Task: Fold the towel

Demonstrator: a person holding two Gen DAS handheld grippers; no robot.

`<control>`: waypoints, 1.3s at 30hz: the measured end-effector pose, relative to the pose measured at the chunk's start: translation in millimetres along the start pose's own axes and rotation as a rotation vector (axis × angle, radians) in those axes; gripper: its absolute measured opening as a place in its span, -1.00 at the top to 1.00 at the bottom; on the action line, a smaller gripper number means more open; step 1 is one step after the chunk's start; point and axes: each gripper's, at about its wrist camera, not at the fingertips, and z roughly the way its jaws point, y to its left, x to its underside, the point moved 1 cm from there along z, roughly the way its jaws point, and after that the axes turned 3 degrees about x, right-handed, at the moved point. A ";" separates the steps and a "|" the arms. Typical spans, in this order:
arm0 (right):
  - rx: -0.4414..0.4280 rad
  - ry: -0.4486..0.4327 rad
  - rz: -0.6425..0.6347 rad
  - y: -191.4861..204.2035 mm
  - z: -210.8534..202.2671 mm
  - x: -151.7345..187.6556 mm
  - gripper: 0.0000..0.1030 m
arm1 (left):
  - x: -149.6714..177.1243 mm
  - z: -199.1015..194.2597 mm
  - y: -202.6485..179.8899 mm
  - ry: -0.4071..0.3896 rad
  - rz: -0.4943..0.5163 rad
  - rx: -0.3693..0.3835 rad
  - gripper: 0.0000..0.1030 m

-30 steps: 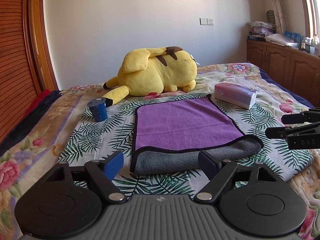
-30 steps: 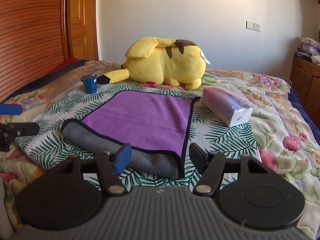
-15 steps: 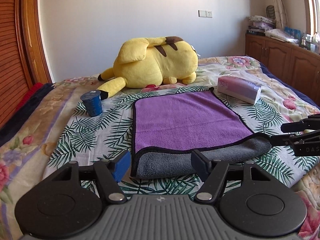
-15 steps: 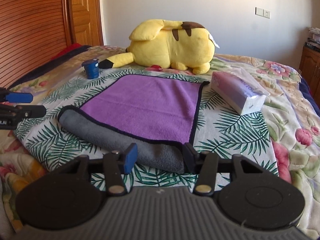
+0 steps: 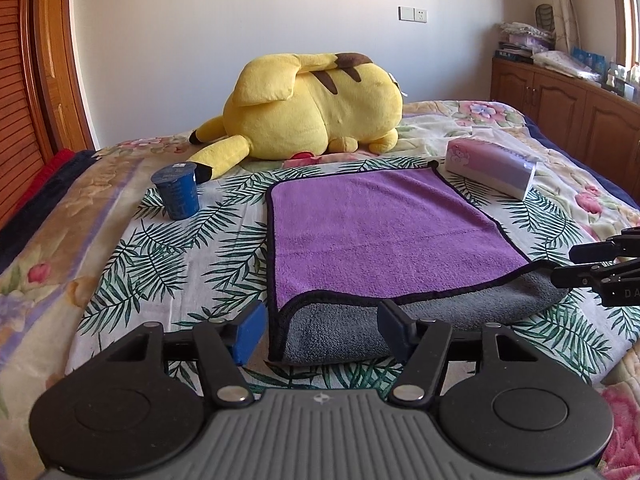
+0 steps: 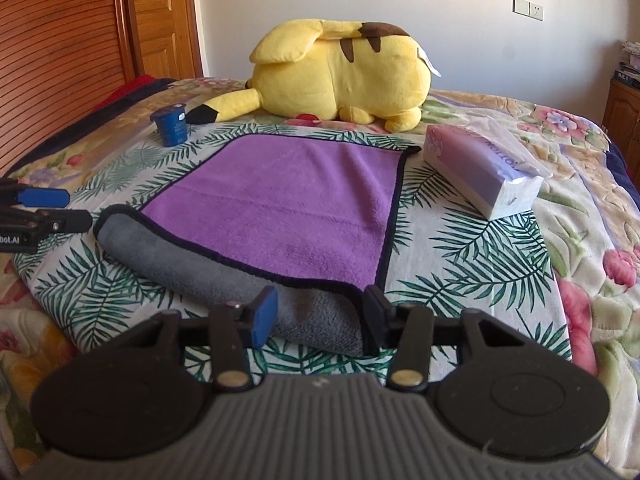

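Note:
A purple towel [image 5: 380,228] with a grey underside and black hem lies on the bed, its near edge rolled over so a grey band [image 5: 420,320] shows. It also shows in the right wrist view [image 6: 288,208]. My left gripper [image 5: 320,330] is open, its jaws either side of the towel's near left corner. My right gripper [image 6: 318,316] is open, its jaws either side of the near right corner. Neither holds the cloth. Each gripper shows in the other's view, the right one [image 5: 592,264] and the left one [image 6: 44,208].
A yellow plush toy [image 5: 312,108] lies behind the towel. A blue cup [image 5: 178,190] stands to the left, a tissue pack [image 5: 490,166] to the right. A wooden door [image 6: 60,52] is on the left, cabinets [image 5: 568,108] on the right.
Both grippers have moved forward and down toward the towel's near edge. The near corners now sit between their open jaws. The towel has not moved.

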 end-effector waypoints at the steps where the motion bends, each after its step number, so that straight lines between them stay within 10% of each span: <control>1: 0.000 0.003 0.001 -0.4 1.6 0.0 0.04 | -0.1 2.0 1.3 0.001 0.000 -0.002 0.16; 31: -0.055 0.151 0.120 -24.0 34.4 3.7 0.04 | 11.1 41.4 24.6 0.109 -0.082 0.066 0.79; 39: -0.064 0.154 0.098 -24.4 30.8 1.6 0.65 | 13.7 44.2 22.7 0.119 -0.066 0.068 0.99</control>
